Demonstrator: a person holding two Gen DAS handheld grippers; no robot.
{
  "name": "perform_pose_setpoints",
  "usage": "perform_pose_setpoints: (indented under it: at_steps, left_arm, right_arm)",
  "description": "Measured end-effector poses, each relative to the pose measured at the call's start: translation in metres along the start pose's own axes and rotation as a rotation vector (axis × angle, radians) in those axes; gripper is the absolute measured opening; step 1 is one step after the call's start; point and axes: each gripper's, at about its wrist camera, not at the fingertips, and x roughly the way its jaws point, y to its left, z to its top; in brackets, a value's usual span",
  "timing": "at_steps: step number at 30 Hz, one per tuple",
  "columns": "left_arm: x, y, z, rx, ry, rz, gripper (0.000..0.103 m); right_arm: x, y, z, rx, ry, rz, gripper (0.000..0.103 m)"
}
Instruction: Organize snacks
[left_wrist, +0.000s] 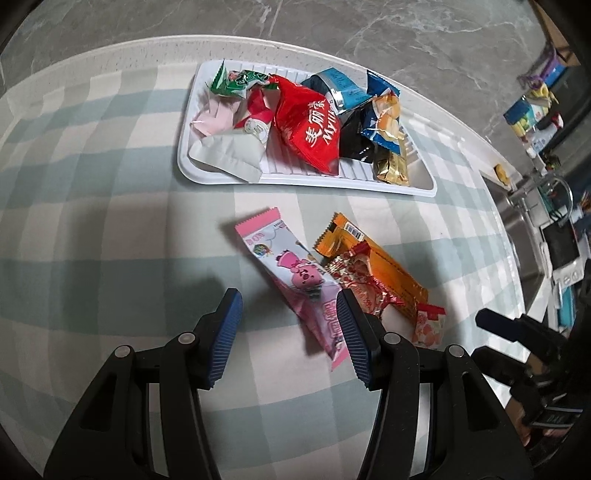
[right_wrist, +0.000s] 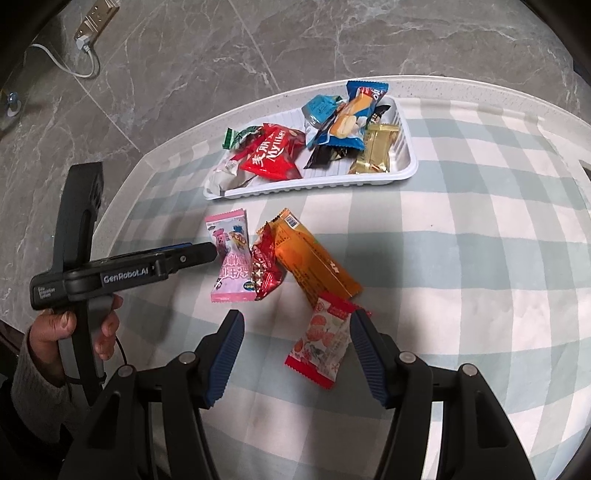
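Grippers (left_wrist: 290, 332) (right_wrist: 297, 354) are hanging half-open and empty because you are lining them over the pink packet (left_wrist: 295, 284) and red-white packet (right_wrist: 321, 343) for the tray (left_wrist: 417, 188).

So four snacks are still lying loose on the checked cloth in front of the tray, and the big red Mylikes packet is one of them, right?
Not quite. The red Mylikes packet already lies in the white tray, as the right wrist view shows. Four snacks do lie loose on the checked cloth in front of the tray.
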Motion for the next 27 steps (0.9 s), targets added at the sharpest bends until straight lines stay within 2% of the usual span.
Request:
perform_pose_setpoints:
  at_steps: [6,8,15,27]
  left_arm:
    - [0.014,-0.002,0.003,-0.05,0.022,0.01,0.051]
    - [0.019,-0.002,0.005,-0.074,0.024,-0.01,0.051]
    - [0.036,-0.002,0.016,-0.126,0.032,-0.017,0.058]
    - [0.036,0.0,0.024,-0.051,0.034,0.066,0.058]
  right_arm:
    - [-0.001,-0.003,-0.001,-0.008,0.01,0.009,0.062]
    - [-0.001,-0.004,-0.002,-0.01,0.012,0.012,0.062]
    - [-0.001,-0.003,-0.002,-0.007,0.014,0.012,0.062]
    - [0.009,0.001,-0.003,-0.015,0.037,-0.002,0.062]
